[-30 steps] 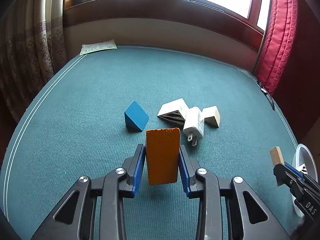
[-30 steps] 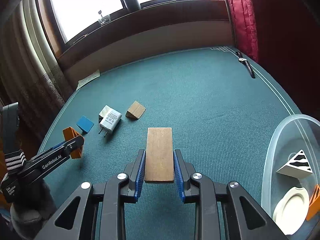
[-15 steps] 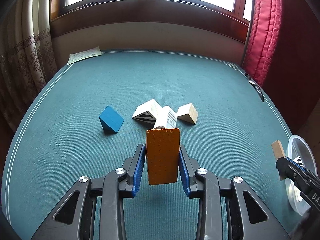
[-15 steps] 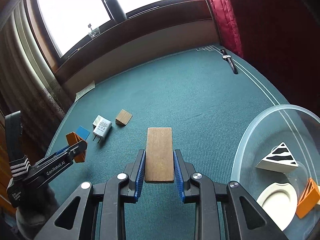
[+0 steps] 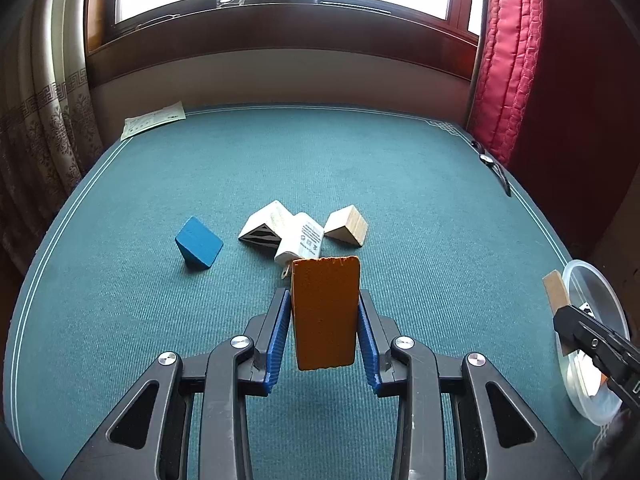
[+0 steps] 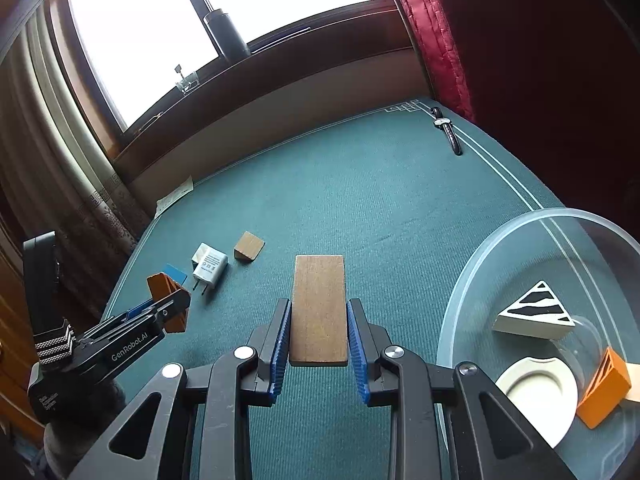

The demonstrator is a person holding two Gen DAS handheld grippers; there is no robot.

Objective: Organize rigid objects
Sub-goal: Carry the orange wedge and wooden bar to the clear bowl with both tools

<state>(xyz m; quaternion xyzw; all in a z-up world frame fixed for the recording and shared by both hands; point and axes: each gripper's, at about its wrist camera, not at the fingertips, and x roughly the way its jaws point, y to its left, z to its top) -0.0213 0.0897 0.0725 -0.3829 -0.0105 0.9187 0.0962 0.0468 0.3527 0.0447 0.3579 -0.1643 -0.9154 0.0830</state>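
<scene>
My left gripper (image 5: 323, 326) is shut on an orange block (image 5: 325, 312), held above the green cloth. My right gripper (image 6: 318, 334) is shut on a flat brown wooden block (image 6: 319, 308). On the cloth beyond lie a blue block (image 5: 199, 242), a striped white wedge (image 5: 264, 226), a white plug adapter (image 5: 302, 240) and a plain wooden wedge (image 5: 347, 225). A clear round bowl (image 6: 472, 264) at the right holds a striped wedge (image 6: 534, 316), an orange piece (image 6: 604, 388) and a white round lid (image 6: 536, 396). The left gripper with its orange block (image 6: 166, 292) shows at the left of the right wrist view.
A wristwatch (image 6: 448, 130) lies near the table's far right corner by the red curtain (image 5: 508, 56). A paper slip (image 5: 154, 124) rests at the far left corner. The table ends at a wall under a window sill with a dark bottle (image 6: 226, 34).
Both grippers have drifted rightward with their blocks still held; the loose pieces slid left in the views, and more of the clear bowl has come into the right wrist view.
</scene>
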